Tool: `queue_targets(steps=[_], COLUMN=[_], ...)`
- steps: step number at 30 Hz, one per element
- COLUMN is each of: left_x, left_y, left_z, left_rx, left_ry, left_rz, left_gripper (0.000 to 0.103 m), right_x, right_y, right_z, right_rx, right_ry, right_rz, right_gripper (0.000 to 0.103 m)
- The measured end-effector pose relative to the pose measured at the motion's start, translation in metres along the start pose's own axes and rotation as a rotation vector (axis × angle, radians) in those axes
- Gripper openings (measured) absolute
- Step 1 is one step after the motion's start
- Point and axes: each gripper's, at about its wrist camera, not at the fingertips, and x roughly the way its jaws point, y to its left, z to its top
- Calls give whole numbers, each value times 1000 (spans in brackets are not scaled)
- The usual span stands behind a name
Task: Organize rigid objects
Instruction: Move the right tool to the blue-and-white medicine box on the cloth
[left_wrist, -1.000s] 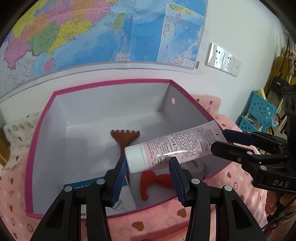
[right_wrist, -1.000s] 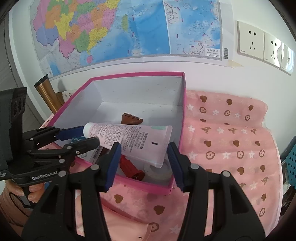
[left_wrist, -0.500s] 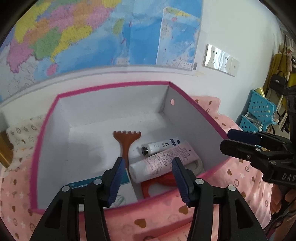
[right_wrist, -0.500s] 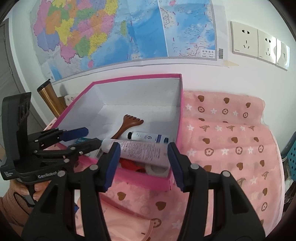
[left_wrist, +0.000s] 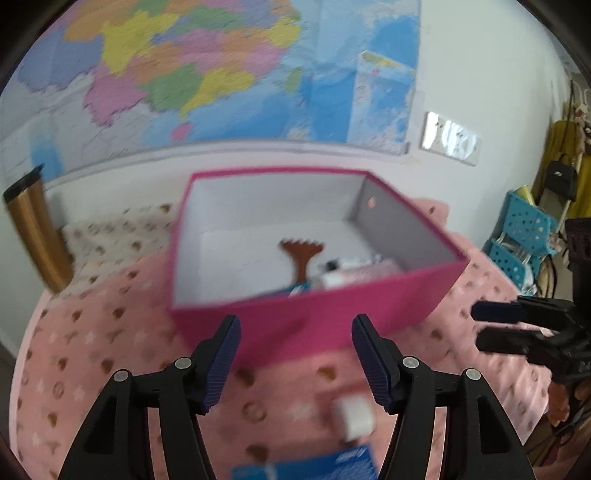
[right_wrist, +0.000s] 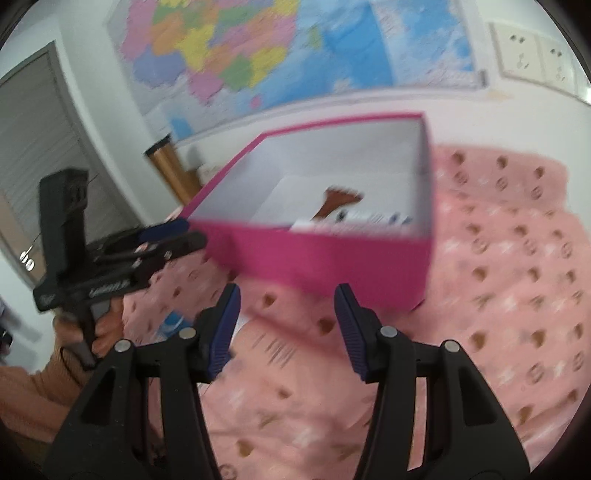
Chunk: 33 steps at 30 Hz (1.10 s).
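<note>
Holding a gripper in each hand, we face the pink box (left_wrist: 314, 314) on the pink patterned cloth (left_wrist: 92, 350), against the wall under the map (left_wrist: 221, 74). Both views are blurred.

Our left gripper (left_wrist: 295, 343) hangs in front of the box's near wall, its jaws opening with nothing between them but the box side and cloth behind. Our right gripper (right_wrist: 286, 317) also stands released, its blue pads (right_wrist: 351, 328) parted and empty, just short of the box's near corner. In the right view we see the left gripper from the side (right_wrist: 122, 258), with our hand (right_wrist: 99, 328) on its handle; in the left view the right gripper (left_wrist: 517, 328) shows at the right edge.

Inside the box lie the things we have sorted: a brown rake-shaped piece (left_wrist: 301, 254) toward the middle of the floor, and past it, near the right wall, white tubes (left_wrist: 354, 269) that we can only partly see over the rim. Something blue (left_wrist: 291, 288) peeks above the near wall; we cannot tell what it is.

On the cloth, outside the box, a small white block (left_wrist: 352, 421) sits close by our left gripper's right finger, and a blue flat item (left_wrist: 306, 467) lies at the bottom edge. A gold tumbler (left_wrist: 33, 229) stands by the wall, left of the box. Wall sockets (right_wrist: 535, 55) sit right of the map.
</note>
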Motion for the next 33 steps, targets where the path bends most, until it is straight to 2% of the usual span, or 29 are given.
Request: queue_targets(steps=[5,11,18,22,25,33], left_x=[-6,-17,-26,-27,-28,-25], left_y=[22,45,47,46,45,35], left_z=[-30,-61,-86,-95,-100,-107], left_rx=[-42,-128,-150,-158,-156,-141], left_ry=[69,120,164,185,194,217], left_rz=[41,37,16,-19,-38,-126], left_gripper=[64,64,64,64,64,54], right_x=[20,46,66,75,80,86], right_y=[25,43,54,60,63,67], right_z=[-29,-49,-65,-69,-68,-68], right_rx=[-34,-45,-24,-9,-4,11], right_ry=[93,177,228,245,244,252], right_rz=[66,115,163,181,187,196], right_gripper=[55,55,55,54,50,43])
